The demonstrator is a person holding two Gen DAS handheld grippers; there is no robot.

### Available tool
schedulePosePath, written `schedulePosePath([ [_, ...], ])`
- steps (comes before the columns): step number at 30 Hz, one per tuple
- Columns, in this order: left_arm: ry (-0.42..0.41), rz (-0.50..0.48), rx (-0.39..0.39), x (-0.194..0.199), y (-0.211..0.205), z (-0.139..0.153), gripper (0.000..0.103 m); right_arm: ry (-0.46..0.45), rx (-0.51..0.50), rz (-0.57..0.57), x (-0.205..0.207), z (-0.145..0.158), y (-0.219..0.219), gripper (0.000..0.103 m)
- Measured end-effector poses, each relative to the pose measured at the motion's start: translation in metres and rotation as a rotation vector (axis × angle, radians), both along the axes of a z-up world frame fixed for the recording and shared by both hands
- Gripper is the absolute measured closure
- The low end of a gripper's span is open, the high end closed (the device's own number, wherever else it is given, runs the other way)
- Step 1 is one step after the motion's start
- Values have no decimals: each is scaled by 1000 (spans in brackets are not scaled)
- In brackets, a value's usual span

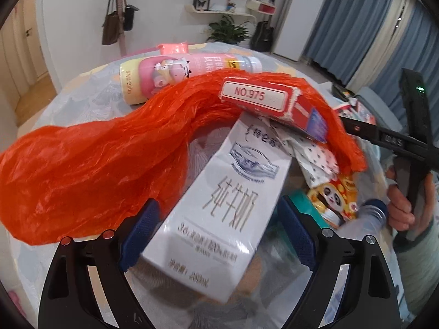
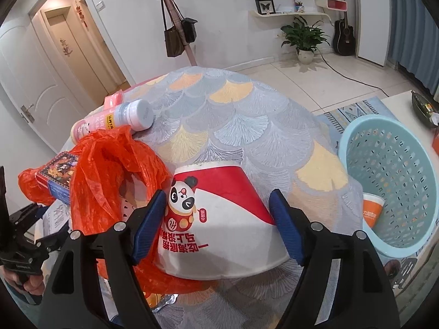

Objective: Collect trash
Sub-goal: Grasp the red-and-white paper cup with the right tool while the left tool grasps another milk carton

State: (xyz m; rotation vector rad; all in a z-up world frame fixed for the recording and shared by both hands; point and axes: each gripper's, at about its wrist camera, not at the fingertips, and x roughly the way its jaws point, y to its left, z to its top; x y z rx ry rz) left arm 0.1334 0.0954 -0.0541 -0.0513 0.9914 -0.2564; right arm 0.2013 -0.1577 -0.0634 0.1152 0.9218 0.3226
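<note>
My left gripper (image 1: 219, 233) stands around a white milk carton (image 1: 219, 205); its blue pads sit at the carton's sides, and I cannot tell if they press it. An orange plastic bag (image 1: 96, 164) lies beside it, with a red card box (image 1: 263, 98) on top. My right gripper (image 2: 219, 227) straddles an upturned panda paper bowl (image 2: 219, 219); the pads are at its sides, contact unclear. A pink yogurt bottle (image 2: 120, 120) lies behind the bag (image 2: 109, 178) and also shows in the left wrist view (image 1: 178, 71).
A light blue mesh basket (image 2: 389, 186) stands off the table's right edge with an orange cup (image 2: 371, 208) inside. The round table has a fan-patterned cloth (image 2: 233, 109). A clear bottle (image 1: 365, 219) and wrappers lie by the carton. A pink packet (image 1: 172, 48) lies at the far edge.
</note>
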Motion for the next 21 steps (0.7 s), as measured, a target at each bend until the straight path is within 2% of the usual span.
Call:
schedulePosePath([
  [3,-6,14,37,6,-7,0,21,17,-26,10,-4,-3,1,26],
  [5,-19,19,61,8,-11,0,26,7,-52,21,-11,-4,1,25],
  [7,-29,23,49,7,-11,2,39,2,-65,20,-13,-4,2,25],
  [10,-39,51,19,1,-8,6,48,-2,-63,12,-14,-3,0,27],
  [16,-101,85,-55,-25,6,27,52,-77,-68,-7,-24,11,0,29],
  [21,-157,103,-107,-47,14,49,52,-169,-31,-12,-36,42,-1,29],
])
